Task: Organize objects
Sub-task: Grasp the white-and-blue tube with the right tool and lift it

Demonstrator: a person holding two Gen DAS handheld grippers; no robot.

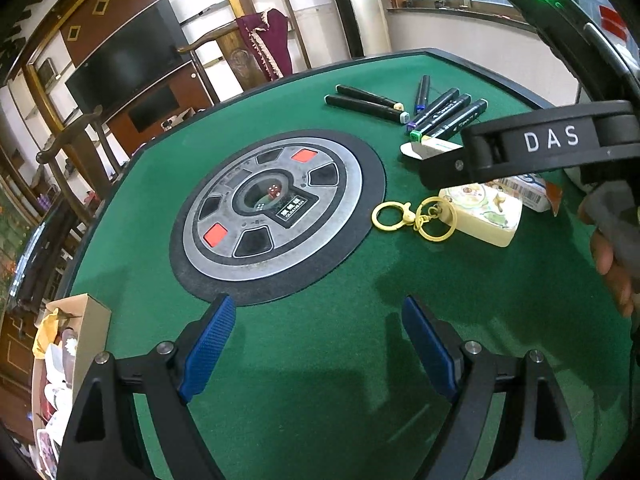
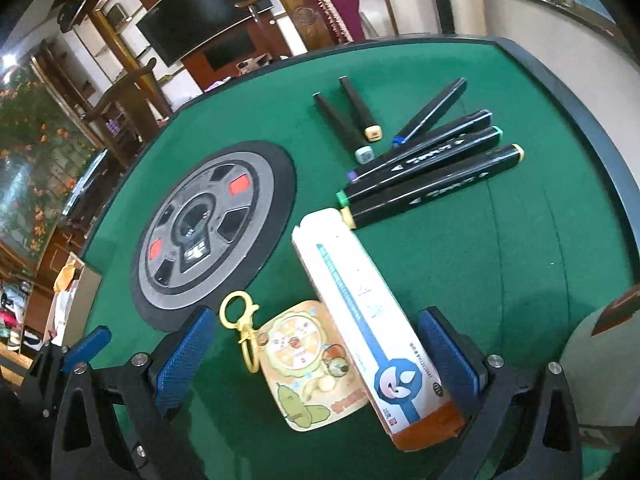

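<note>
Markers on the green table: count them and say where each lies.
6 markers, none apparently hidden: two stubby ones toward the far edge, and four long ones fanned beside them, nearest the white box.

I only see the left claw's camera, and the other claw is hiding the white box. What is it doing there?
Observer: The right claw is open, with the white box lying between its two sides, not squeezed.
Operator: Is anything else in there?
Observer: Yes, the keychain charm lies beside the box, inside the claw too.
Operator: What colour is the box's near end?
Observer: Orange.
</note>
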